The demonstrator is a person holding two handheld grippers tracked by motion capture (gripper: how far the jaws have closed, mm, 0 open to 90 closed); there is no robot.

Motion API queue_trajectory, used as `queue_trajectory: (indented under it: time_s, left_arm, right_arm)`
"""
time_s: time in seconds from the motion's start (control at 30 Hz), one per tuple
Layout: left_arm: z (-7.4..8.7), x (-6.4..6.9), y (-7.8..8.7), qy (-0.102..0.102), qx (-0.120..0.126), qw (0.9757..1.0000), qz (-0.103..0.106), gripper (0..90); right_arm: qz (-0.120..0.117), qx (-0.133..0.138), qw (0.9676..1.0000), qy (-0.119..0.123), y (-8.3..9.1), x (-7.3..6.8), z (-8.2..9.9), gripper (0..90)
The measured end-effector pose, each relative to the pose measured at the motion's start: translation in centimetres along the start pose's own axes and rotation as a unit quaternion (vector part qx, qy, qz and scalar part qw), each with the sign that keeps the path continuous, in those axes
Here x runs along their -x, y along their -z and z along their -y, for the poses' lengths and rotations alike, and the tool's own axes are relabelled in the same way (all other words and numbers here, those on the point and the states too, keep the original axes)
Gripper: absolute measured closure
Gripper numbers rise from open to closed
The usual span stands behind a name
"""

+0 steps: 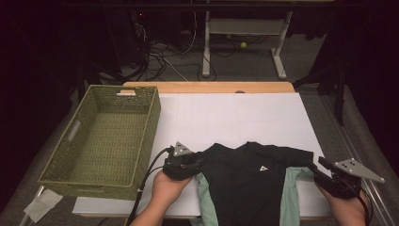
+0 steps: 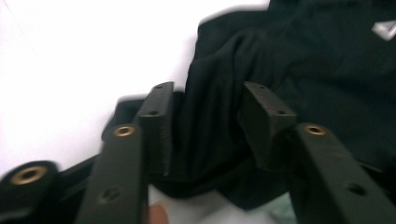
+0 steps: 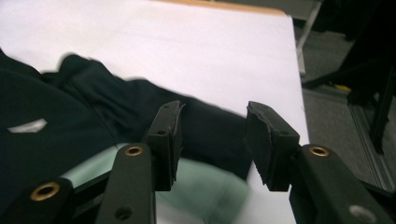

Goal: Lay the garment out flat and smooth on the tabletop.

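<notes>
Black shirt lies flat on the white table, at its near edge, with a pale green shirt under it showing at both sides. Small white triangle logo on the chest.

Left gripper sits at the black shirt's left sleeve, hand behind it. In the left gripper view the jaws stand apart, bunched black sleeve fabric between them; pads don't press on it, so no pinch.

Right gripper sits at the black shirt's right sleeve end, near the table's right edge. In the right gripper view the fingers are spread, black sleeve and green fabric beyond and below the gap; nothing clamped.

No earlier frame to compare jaw travel.

Green woven basket sits left of the black shirt, just beside the left gripper, hanging off the table's left edge. Cable trails from the left gripper toward the basket's near corner.
</notes>
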State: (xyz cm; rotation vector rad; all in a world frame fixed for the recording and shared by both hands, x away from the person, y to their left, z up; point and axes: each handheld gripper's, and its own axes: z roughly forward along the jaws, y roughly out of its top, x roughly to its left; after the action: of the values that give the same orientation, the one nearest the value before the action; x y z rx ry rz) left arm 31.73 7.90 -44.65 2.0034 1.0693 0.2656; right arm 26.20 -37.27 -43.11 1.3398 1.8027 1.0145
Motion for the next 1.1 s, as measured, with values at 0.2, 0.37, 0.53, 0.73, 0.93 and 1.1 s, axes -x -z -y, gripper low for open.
queue_trajectory:
  time_s: [0.2,0.37,0.53,0.73,0.93,1.1]
  left_arm:
    - [-1.7,0.4,-0.7,0.000,0.010,0.9999,0.003,39.4]
    - [-2.1,-0.6,-2.6,0.015,-0.032,0.9993,-0.011,35.3]
    - [-0.9,-1.1,-3.4,0.020,-0.058,0.9981,0.005,46.7]
    - [-0.3,-0.2,-2.9,-0.007,-0.037,0.9991,0.020,80.4]
    - [-1.1,0.2,-1.1,-0.017,0.016,0.9997,0.002,82.1]
    - [-3.8,0.2,-0.7,-0.027,0.044,0.9985,-0.018,82.1]
  right_arm:
    - [-0.043,-0.016,0.9986,0.028,-3.1,-2.4,-2.4,54.6]
    - [-0.064,-0.059,0.9956,0.036,-6.9,-3.6,-3.5,44.0]
    - [-0.060,-0.134,0.9885,0.037,-10.7,-3.4,-2.8,34.5]
    - [-0.076,-0.143,0.9857,0.047,-10.3,-3.6,-2.2,77.3]
    - [-0.050,-0.068,0.9955,0.043,-8.0,-3.9,-1.6,89.3]
    - [-0.010,0.028,0.9988,0.039,-5.5,-2.9,-3.8,89.5]
